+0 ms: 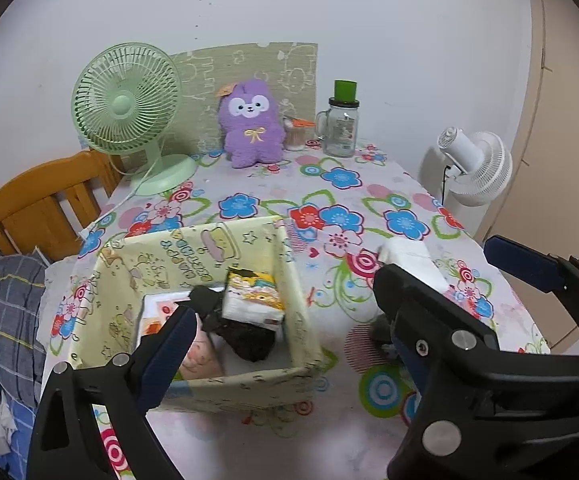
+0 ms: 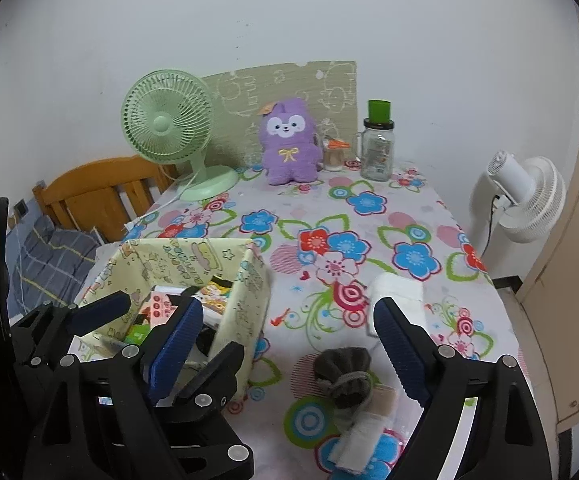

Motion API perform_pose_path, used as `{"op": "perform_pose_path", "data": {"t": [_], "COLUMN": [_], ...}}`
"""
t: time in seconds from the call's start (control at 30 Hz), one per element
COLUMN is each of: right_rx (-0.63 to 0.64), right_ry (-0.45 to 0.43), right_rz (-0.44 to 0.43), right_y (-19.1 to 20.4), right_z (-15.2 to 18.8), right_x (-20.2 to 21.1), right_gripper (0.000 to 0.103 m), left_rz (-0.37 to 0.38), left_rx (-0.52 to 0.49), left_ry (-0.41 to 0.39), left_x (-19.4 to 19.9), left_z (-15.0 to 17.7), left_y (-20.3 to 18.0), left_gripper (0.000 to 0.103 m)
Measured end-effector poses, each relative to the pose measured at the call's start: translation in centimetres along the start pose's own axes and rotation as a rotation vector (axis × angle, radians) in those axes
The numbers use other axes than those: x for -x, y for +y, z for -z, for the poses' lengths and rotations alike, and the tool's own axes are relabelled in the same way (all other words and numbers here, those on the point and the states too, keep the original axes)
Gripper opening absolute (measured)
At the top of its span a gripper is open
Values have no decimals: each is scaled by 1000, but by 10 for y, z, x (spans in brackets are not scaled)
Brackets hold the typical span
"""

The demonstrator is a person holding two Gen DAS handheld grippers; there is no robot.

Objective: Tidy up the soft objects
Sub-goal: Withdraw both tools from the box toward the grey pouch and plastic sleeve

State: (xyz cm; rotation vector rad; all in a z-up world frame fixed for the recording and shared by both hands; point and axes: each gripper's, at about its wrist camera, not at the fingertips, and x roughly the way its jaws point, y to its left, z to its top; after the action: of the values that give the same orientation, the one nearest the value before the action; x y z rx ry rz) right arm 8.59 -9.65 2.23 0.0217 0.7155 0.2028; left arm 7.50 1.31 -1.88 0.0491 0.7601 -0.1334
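Note:
A pale yellow fabric box point(image 1: 285, 264) point(image 2: 249, 280) stands on the flowered table. Inside it lie a dark rolled sock point(image 1: 249, 340), a white tissue pack point(image 1: 253, 300) and other packets. My left gripper point(image 1: 285, 300) is open and empty, over the box's right side. My right gripper point(image 2: 289, 320) is open and empty above a dark grey rolled sock point(image 2: 343, 372), with a white sock point(image 2: 359, 440) just below it. A white folded cloth point(image 2: 397, 292) point(image 1: 409, 258) lies past the right finger. The left gripper point(image 2: 157, 332) shows in the right wrist view.
A purple plush toy point(image 1: 251, 124) point(image 2: 289, 140), a green desk fan point(image 1: 129, 108) point(image 2: 169, 128), a glass jar with a green lid point(image 1: 341, 124) and a small cup stand along the wall. A wooden chair point(image 1: 37, 204) is left, a white fan point(image 2: 525, 192) right.

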Motion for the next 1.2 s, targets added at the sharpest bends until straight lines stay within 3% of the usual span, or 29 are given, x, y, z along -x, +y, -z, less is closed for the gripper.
{"op": "perform_pose_path", "data": {"t": [0.67,1.2], "right_rx": [-37,-51], "right_ry": [-19,1], "right_rz": [84,141], "right_y": [-57,-94], "right_z": [19,40], "right_x": [25,15], "right_gripper": [90,90], "left_rz": [56,133], "left_rx": [-36,-48], "left_ry": [-32,-4], "left_x": [3,-22], "left_z": [6,20], "left_y": [-60,-94], "left_gripper": [99,99]}}
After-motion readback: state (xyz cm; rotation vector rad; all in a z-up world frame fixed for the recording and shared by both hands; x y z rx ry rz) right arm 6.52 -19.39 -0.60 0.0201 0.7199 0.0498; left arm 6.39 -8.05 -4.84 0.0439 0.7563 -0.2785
